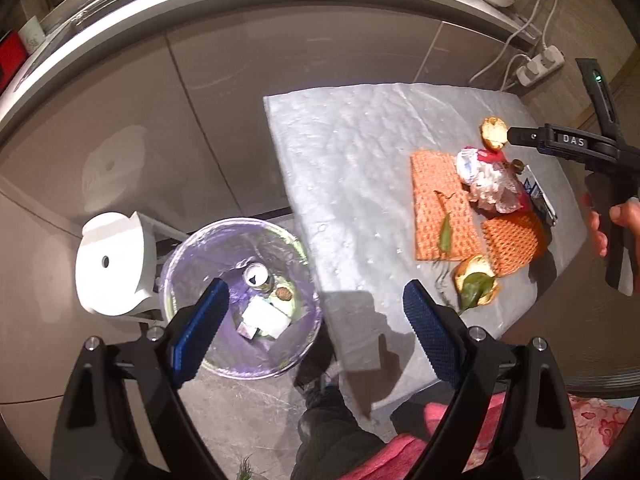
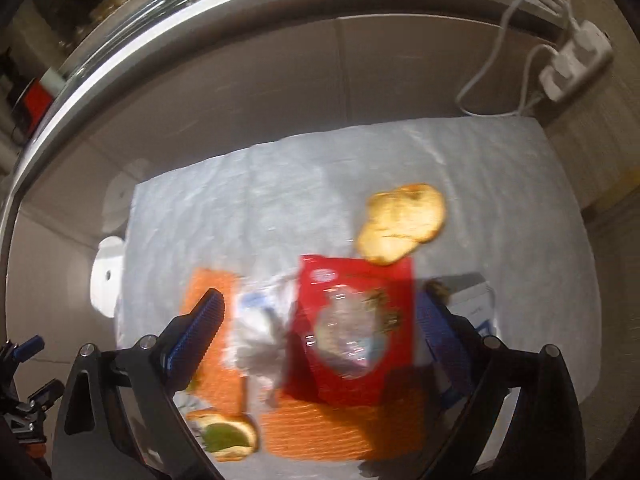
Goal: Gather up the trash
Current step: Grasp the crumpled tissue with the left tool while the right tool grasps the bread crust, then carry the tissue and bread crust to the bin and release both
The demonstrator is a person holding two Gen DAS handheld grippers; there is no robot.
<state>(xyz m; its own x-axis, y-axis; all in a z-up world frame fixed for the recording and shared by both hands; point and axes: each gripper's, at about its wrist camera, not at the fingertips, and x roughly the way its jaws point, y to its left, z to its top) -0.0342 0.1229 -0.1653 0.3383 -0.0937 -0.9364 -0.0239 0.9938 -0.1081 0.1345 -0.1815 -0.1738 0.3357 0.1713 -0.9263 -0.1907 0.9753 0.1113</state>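
Note:
My left gripper (image 1: 316,312) is open and empty above the bin (image 1: 244,300), which is lined with clear plastic and holds a can (image 1: 256,276) and some paper scraps. On the grey table (image 1: 360,168) lie orange mesh sheets (image 1: 440,208), a crumpled wrapper (image 1: 488,180), a red package (image 2: 352,328), bread pieces (image 1: 494,132) (image 2: 402,222) and a bread piece with a green leaf (image 1: 476,284). My right gripper (image 2: 320,328) is open, hovering over the red package and the crumpled wrapper (image 2: 260,328); that view is blurred.
A white paper roll on a holder (image 1: 112,260) stands left of the bin. A power strip with cables (image 1: 540,66) lies on the floor beyond the table. A cabinet front runs behind. A phone-like flat object (image 1: 540,200) lies by the wrapper.

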